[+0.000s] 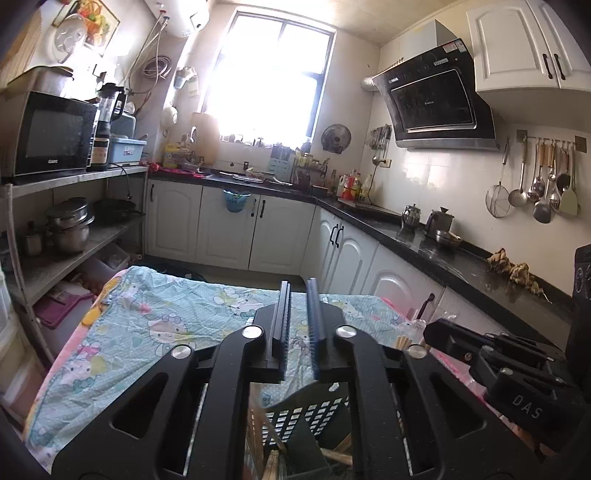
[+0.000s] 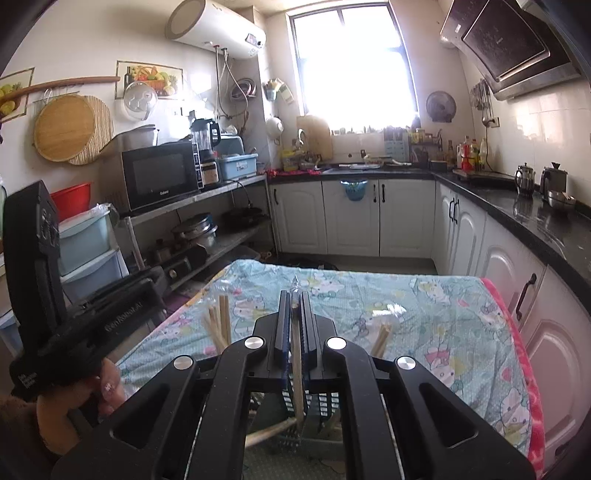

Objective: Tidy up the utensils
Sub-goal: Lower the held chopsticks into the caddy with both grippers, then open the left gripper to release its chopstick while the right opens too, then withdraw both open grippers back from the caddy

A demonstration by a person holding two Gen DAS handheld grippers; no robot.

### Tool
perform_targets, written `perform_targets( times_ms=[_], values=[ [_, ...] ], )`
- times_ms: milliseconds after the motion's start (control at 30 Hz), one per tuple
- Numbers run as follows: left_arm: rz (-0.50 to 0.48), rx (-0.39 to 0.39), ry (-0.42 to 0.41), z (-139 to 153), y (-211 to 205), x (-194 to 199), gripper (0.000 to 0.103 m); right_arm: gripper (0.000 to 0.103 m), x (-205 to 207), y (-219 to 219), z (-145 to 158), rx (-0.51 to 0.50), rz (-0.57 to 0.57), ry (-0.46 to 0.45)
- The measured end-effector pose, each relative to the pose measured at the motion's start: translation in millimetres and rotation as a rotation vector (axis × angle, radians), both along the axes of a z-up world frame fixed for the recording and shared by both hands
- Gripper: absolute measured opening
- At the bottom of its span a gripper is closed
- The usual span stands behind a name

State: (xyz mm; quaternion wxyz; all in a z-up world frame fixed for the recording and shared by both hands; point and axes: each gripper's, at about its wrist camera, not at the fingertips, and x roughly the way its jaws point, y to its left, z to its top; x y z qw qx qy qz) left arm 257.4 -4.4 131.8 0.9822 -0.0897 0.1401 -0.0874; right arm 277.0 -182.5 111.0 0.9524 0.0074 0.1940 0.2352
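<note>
- I take the window (image 2: 354, 62) as reference: strong daylight, glass overexposed.
- Below it, a black countertop (image 2: 517, 210) over white cabinets (image 2: 351, 218), turning along the right wall.
- Left of it, a water heater (image 2: 218, 29), and lower, a microwave (image 2: 159, 177) on open shelving.
- Right of it, a range hood (image 1: 439, 107); upper cabinets (image 1: 524, 44) beyond.

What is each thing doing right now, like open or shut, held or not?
Left gripper: slightly open, nothing between its fingers.
Right gripper: shut on a wrapped chopstick.
Basket: under the grippers, holding utensils.
Loose chopsticks: standing up, not held.
Cabinet doors: shut.
</note>
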Motion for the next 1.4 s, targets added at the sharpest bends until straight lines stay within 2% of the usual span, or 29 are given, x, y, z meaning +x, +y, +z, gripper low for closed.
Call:
perform_targets(
  times_ms=[67, 167, 300, 700, 733, 800, 1067, 1400],
  values=[
    [-0.005, 0.004, 0.001, 1.7, -0.2, -4.2, 0.019, 0.015, -2.4, -3.4, -1.0, 0.001, -0.003, 0.004],
    [-0.011, 0.019, -0.005, 6.8, -0.5, -12.3, 0.026, 0.019, -7.1, -9.7, -0.1, 0.006, -0.006, 0.006],
    [-0.018, 0.018, -0.009, 15.3, 2.1, -25.6, 0.040, 0.026, -15.8, -18.0, 4.1, 0.010, -0.010, 0.003],
    [-0.025, -0.019, 0.018, 27.4, 14.1, -63.2, 0.085, 0.055, -65.9, -34.8, 17.3, 0.007, -0.016, -0.038],
    [-0.024, -0.018, 0.018, 27.4, 14.6, -66.2, 0.089, 0.060, -71.2, -35.1, 17.4, 0.004, -0.016, -0.045],
    [-0.021, -0.007, 0.020, 24.7, 15.9, -72.5, 0.092, 0.065, -78.3, -34.7, 17.2, -0.003, -0.018, -0.056],
    [-0.003, -0.017, 0.081, 8.8, 24.9, -91.6, 0.092, 0.084, -110.1, -35.5, 11.1, -0.012, -0.035, -0.100],
    [0.002, 0.008, 0.139, -15.2, 27.9, -121.1, 0.093, 0.093, -133.7, -38.0, -12.1, -0.013, -0.073, -0.086]
  ],
)
